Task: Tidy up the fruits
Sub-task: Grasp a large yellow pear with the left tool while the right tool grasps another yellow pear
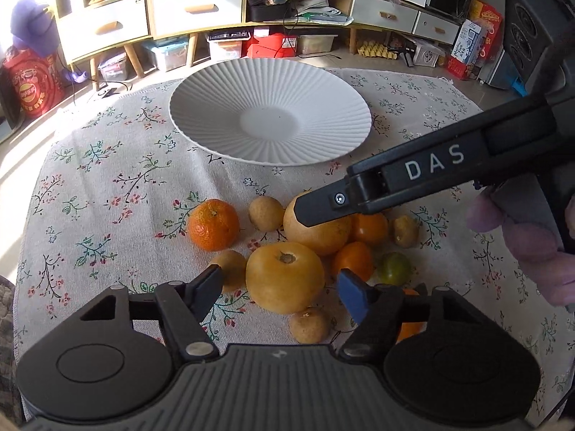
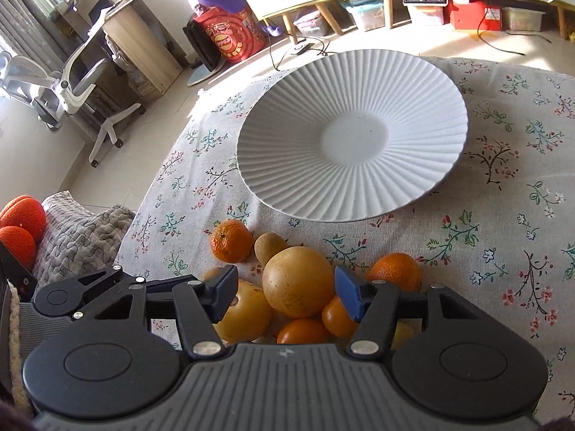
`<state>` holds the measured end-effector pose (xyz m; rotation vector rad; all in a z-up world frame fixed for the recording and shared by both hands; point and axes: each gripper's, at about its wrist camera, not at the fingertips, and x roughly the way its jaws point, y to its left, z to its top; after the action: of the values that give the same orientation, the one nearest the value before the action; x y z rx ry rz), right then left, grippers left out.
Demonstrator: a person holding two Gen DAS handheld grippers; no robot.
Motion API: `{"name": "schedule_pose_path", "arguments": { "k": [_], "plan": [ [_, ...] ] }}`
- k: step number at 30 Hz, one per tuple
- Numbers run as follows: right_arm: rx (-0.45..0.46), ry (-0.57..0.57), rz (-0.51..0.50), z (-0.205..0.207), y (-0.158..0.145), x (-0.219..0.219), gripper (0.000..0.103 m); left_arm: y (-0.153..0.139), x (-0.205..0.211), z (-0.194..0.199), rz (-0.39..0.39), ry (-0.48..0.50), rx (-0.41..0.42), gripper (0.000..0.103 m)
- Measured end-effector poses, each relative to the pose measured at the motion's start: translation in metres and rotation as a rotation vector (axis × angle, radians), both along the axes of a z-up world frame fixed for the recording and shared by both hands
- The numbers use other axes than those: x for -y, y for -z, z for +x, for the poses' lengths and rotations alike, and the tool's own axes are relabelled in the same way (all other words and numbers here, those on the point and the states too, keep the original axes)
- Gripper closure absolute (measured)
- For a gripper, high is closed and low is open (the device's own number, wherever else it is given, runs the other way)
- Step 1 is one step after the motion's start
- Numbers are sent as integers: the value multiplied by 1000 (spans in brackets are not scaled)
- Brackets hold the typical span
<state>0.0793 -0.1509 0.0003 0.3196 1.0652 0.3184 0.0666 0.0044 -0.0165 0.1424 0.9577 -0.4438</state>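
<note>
A pile of fruit lies on the floral tablecloth in front of an empty white ribbed plate (image 1: 215, 107) (image 2: 287, 165). My left gripper (image 1: 280, 287) is open, its jaws on either side of a big yellow tomato-like fruit (image 1: 285, 276). My right gripper (image 2: 287, 287) is open around a large round yellow pear (image 2: 298, 282), also in the left wrist view (image 1: 323, 233), where the right gripper's finger (image 1: 323, 208) reaches over it. A mandarin (image 1: 213, 224) (image 2: 231, 240), small brown longans (image 1: 266, 213), orange tomatoes (image 1: 352, 260) and a green one (image 1: 394, 268) lie around.
The tablecloth (image 1: 107, 197) covers a low round table; its edges fall away left and front. A cabinet with drawers (image 1: 194, 7) and storage boxes stand behind. An office chair (image 2: 72, 82) and a grey cushion (image 2: 79, 233) are at the left.
</note>
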Motion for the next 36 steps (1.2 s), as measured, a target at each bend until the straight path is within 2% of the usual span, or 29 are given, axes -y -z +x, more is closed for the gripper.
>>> {"name": "schedule_pose_path", "arguments": {
  "k": [9,13,17,22,30,36],
  "plan": [
    [-10,-7,-98,4,16,-14,51,6,-2,3,-3,-11,-21,45],
    [-9,5,-102,5,17,-13,51,7,-1,1,-9,-11,-31,47],
    [-9,13,-102,5,19,-13,51,6,1,0,-17,5,-30,60],
    [-13,35,-79,6,22,-12,55,6,0,2,-18,1,-30,61],
    [6,51,-99,2,20,-15,57,4,1,-1,-7,0,-24,61],
    [-4,65,-91,1,14,-11,57,-3,-3,-2,-29,-1,-18,61]
  ]
}}
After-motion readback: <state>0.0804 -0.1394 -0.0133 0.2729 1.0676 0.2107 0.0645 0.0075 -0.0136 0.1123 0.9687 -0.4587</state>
